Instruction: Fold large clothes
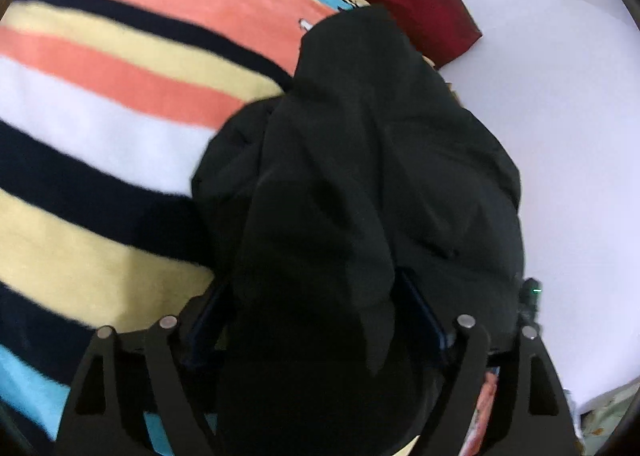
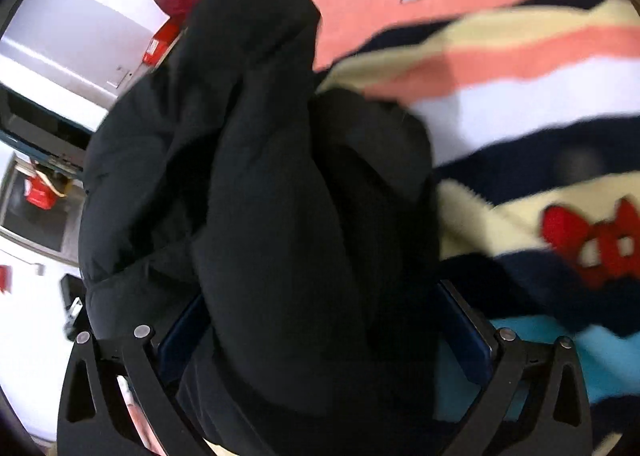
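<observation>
Between both sets of wide-spread jaws, left gripper [image 1: 316, 320] and right gripper [image 2: 324, 320], the black garment [image 1: 360, 176] lies bunched on the striped blanket [image 1: 100, 116]; release step done, apparently; next, regrip 1 edge.

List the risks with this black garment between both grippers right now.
1. The black garment lies bunched in thick folds, so any fold made now may come out lumpy.
2. Both the left gripper and right gripper stand wide with cloth between the fingers; closing could pinch several layers at once.
3. It sits near the edge of the striped blanket, and may slide off.
</observation>
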`<control>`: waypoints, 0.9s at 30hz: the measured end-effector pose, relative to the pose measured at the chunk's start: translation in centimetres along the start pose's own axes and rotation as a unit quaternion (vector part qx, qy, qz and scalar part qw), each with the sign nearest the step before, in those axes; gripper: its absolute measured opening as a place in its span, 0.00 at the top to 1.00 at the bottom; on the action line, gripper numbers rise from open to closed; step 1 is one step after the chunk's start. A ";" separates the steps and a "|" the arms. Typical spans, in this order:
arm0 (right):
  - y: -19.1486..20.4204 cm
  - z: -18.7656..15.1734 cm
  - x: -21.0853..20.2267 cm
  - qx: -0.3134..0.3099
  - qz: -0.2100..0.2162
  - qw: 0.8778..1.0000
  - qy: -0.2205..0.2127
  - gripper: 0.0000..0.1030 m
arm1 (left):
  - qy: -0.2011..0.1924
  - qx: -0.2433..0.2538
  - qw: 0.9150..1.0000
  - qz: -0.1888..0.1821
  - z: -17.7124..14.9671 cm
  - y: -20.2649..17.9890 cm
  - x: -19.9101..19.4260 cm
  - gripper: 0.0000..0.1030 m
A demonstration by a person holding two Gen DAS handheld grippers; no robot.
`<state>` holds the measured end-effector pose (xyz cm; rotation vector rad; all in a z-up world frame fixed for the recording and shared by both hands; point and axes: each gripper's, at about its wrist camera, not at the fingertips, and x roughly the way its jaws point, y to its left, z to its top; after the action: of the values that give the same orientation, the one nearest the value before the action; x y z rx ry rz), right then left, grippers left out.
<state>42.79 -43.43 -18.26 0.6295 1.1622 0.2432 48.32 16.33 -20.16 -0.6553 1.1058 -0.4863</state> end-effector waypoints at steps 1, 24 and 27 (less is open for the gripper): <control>0.0 0.0 0.3 -0.002 0.004 1.000 0.004 0.01 | 0.005 -0.006 1.000 -0.015 -0.1 0.3 0.4 0.19; 10.9 -2.4 -8.0 -0.130 0.055 0.977 -0.158 0.82 | -0.101 0.179 0.977 -0.057 -3.9 -13.7 -5.0 0.85; 11.2 -4.0 -10.9 -0.134 0.086 0.972 -0.171 0.83 | -0.114 0.182 0.974 -0.074 -5.7 -13.5 -7.8 0.85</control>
<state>36.40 -38.45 -4.35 0.5083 0.7273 0.4136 39.54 10.41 -7.31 -0.4580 0.7288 -0.7046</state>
